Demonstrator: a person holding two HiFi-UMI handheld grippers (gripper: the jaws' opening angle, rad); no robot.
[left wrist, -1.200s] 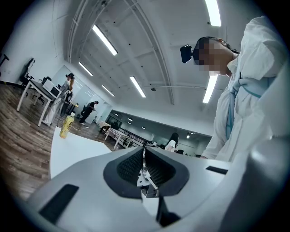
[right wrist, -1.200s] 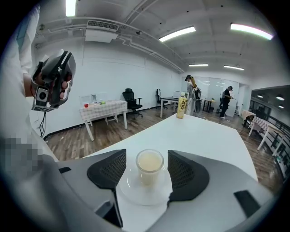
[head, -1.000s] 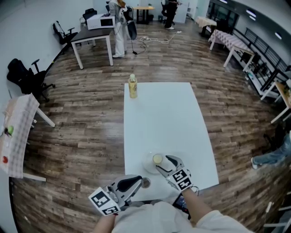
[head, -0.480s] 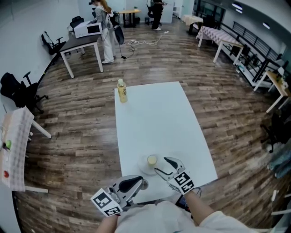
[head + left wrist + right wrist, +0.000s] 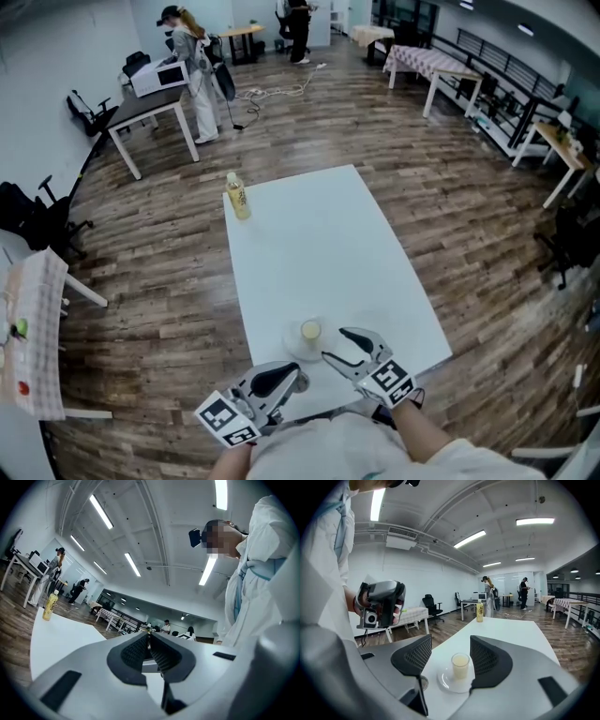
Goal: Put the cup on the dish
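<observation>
A small clear cup (image 5: 310, 330) of pale yellow drink stands upright on a white dish (image 5: 298, 345) near the front edge of the white table (image 5: 319, 244). In the right gripper view the cup (image 5: 460, 665) sits on the dish (image 5: 446, 682) just beyond and between the jaws. My right gripper (image 5: 336, 343) is open, a little to the right of the cup and apart from it, with nothing between its jaws (image 5: 451, 660). Low at the table's near edge, my left gripper (image 5: 292, 377) is shut and empty; its jaws (image 5: 149, 651) are pressed together.
A yellow bottle (image 5: 237, 197) stands at the table's far left corner. A small round grey disc (image 5: 421, 682) lies on the table left of the dish. Desks, chairs and people stand on the wooden floor far behind.
My right gripper has drawn back a little from the cup, which stays on the dish. The left gripper has hardly moved. The head view has shifted.
</observation>
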